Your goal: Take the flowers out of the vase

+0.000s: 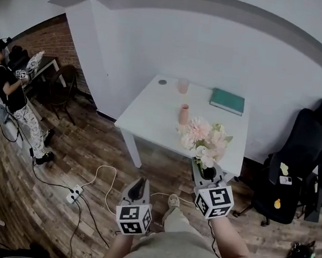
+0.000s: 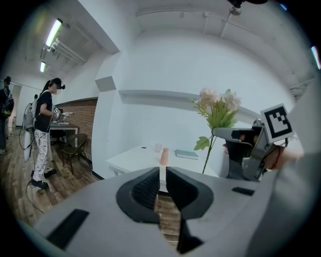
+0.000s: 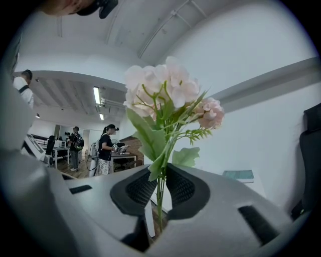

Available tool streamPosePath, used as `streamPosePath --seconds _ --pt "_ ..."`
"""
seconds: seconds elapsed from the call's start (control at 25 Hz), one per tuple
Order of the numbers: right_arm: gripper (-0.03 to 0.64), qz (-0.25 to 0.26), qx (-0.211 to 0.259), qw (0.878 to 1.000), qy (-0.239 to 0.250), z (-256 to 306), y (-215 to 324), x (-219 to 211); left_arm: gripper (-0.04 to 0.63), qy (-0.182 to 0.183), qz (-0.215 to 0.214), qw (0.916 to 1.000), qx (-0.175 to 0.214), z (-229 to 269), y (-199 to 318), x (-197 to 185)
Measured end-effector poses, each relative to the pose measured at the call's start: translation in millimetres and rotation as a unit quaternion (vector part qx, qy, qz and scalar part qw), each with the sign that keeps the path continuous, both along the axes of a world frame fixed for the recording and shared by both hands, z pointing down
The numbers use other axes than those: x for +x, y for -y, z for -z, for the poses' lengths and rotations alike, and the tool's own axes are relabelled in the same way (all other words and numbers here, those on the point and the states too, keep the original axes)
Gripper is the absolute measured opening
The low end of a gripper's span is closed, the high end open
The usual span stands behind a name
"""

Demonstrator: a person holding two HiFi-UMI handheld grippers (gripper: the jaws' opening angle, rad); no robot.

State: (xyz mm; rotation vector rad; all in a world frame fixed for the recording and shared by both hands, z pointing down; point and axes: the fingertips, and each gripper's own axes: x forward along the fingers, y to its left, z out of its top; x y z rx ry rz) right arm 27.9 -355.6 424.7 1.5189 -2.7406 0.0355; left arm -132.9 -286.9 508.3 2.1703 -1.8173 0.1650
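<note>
Out of the vase: the right hand-held gripper (image 1: 207, 170) clamps the stems of the pink flowers (image 1: 204, 139) just off the tabletop's (image 1: 152, 107) near edge. The left hand-held gripper (image 1: 137, 189) is closed and empty. The pink vase (image 1: 183, 114), mid-tabletop, appears empty. The thin stems could slip or swivel between the pads.

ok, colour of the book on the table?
The book is teal green, clearest in the head view.

Head view looking steeply down onto white table (image 1: 151, 113), left gripper view low, facing the table from well off its near edge, right gripper view close up on the flowers (image 3: 165, 95), all three sharing the teal book (image 1: 227, 101).
</note>
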Motion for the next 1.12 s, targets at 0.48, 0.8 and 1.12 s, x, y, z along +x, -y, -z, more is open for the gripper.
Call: streamPosePath --seconds 0.48,0.8,1.12 --pt "0.055 0.001 -0.021 1.000 0.009 -15.3 -27.6 2.3 0.037 0.001 -0.011 0.9999 -0.002 -1.8 -11.1 4.6" --pt "0.054 0.003 -0.023 1.000 0.010 -15.6 -28.7 2.7 0.037 0.004 -0.013 0.9999 -0.004 -1.3 -10.6 7.5" --pt "0.051 0.009 -0.028 0.999 0.014 -14.7 -27.8 0.2 0.037 0.001 -0.012 0.9999 -0.008 -2.7 -9.2 8.2"
